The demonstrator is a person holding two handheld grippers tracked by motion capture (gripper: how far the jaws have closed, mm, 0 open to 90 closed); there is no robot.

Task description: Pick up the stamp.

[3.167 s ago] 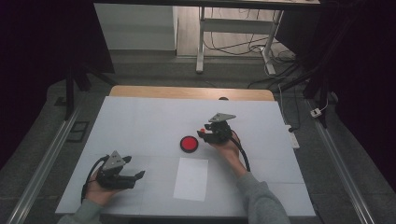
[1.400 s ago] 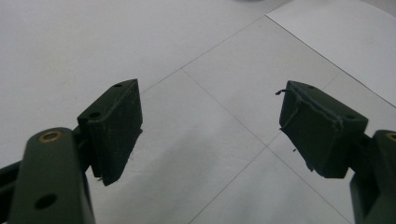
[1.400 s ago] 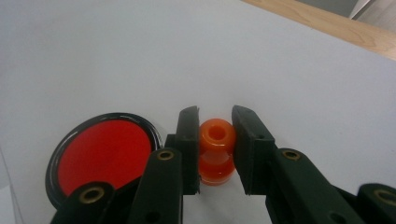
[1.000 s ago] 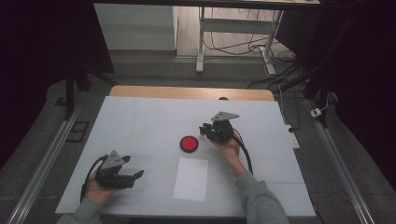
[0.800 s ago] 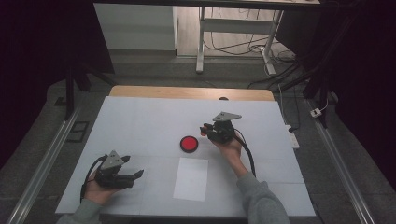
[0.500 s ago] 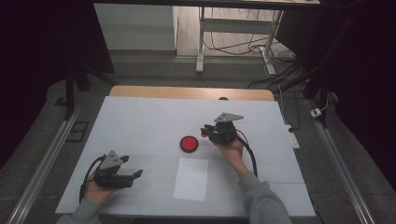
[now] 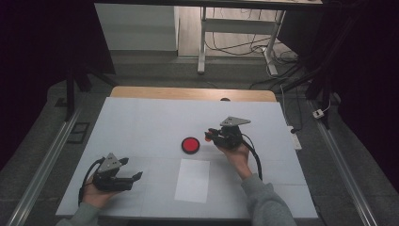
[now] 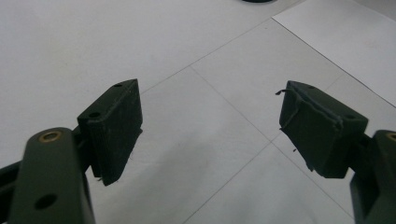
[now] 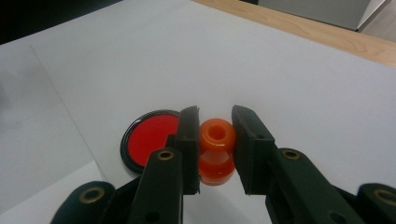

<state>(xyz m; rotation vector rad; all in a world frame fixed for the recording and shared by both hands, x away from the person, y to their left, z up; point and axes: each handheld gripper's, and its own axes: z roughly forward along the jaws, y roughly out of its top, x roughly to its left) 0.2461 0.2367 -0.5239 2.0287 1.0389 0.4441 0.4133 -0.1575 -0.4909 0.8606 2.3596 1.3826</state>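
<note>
My right gripper (image 9: 215,135) is shut on a small orange spool-shaped piece (image 9: 215,151) with a hole through its top, held above the white table. In the high view that right gripper (image 7: 210,135) hangs just right of a round red disc with a black rim (image 7: 190,144); the orange piece (image 7: 208,137) peeks out at its tips. The same disc (image 9: 148,136) lies flat to the left of the jaws in the right gripper view. My left gripper (image 7: 134,177) rests at the table's near left, its jaws open (image 8: 210,130) over bare tabletop with nothing between them.
A white paper sheet (image 7: 193,180) lies near the front edge, below the disc; its corner (image 8: 345,32) shows in the left gripper view. The white tabletop (image 7: 141,127) has a wooden strip (image 7: 188,93) along its far edge. Metal rails run along both sides.
My right gripper has drifted a little to the right and upward with the orange piece in it, away from the red disc. The left gripper has stayed in place.
</note>
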